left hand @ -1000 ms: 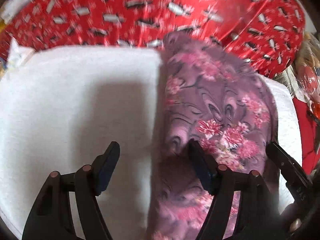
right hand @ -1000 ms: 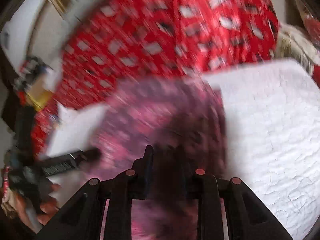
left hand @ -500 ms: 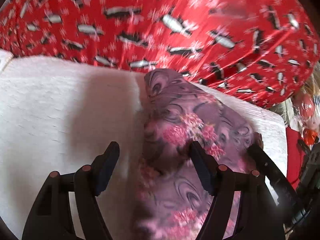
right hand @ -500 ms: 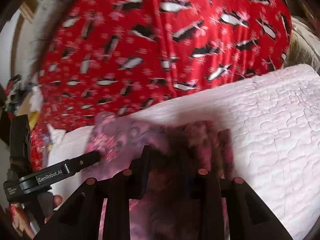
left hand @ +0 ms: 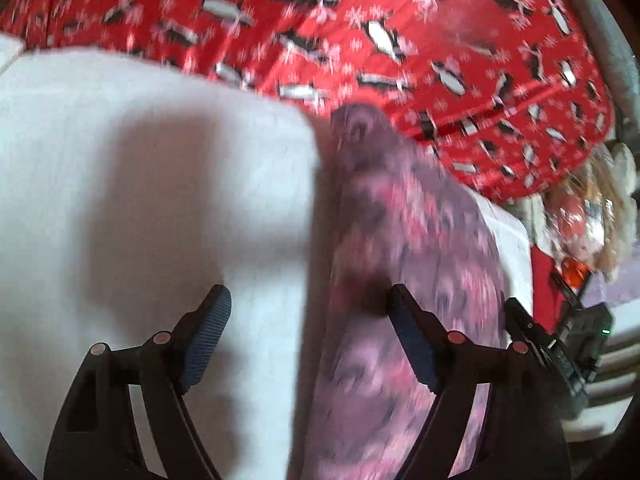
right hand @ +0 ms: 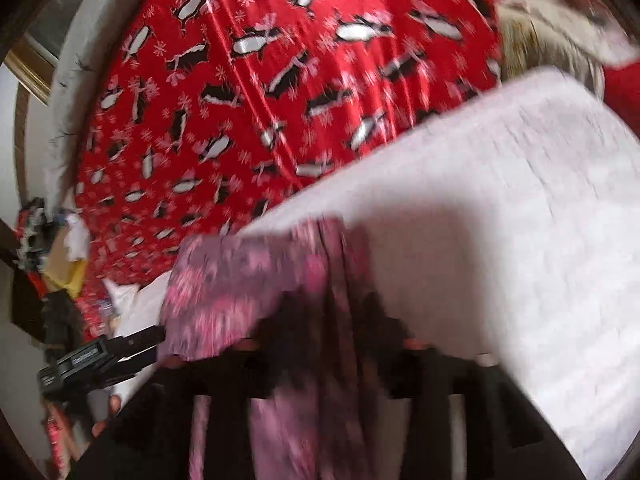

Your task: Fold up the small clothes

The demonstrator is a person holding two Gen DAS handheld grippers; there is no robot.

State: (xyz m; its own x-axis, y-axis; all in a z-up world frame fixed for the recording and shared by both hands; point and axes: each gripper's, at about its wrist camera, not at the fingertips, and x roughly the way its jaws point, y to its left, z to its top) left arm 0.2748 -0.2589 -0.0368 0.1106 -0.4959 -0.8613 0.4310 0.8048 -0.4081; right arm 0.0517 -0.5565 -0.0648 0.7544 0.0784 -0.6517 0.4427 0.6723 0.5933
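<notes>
Backdrop, left wrist view: red cloth with penguins (left hand: 400,40) fills the top, behind a white quilted pad (left hand: 140,180).
Garment, left wrist view: a purple floral garment (left hand: 408,240) lies lengthwise on the right part of the pad, its far end reaching the pad's back edge.
Left tool (left hand: 310,334): jaws stand wide apart and have just been opening further; the right finger (left hand: 412,344) lies over the cloth, the left finger over bare pad, nothing pinched.
Other tool, left wrist view: the right tool (left hand: 544,356) shows at the garment's right edge, blurred.
Backdrop, right wrist view: the same penguin cloth (right hand: 280,100) above, the white pad (right hand: 520,240) sloping across the right.
Garment, right wrist view: the floral cloth (right hand: 248,288) sits bunched at the pad's left, a strip trailing down between the dark fingers.
Right tool (right hand: 326,332): heavily blurred; jaws have just been opening, and whether they press the cloth I cannot tell.
Left tool, right wrist view (right hand: 104,356): its tip touches the garment's left edge.
</notes>
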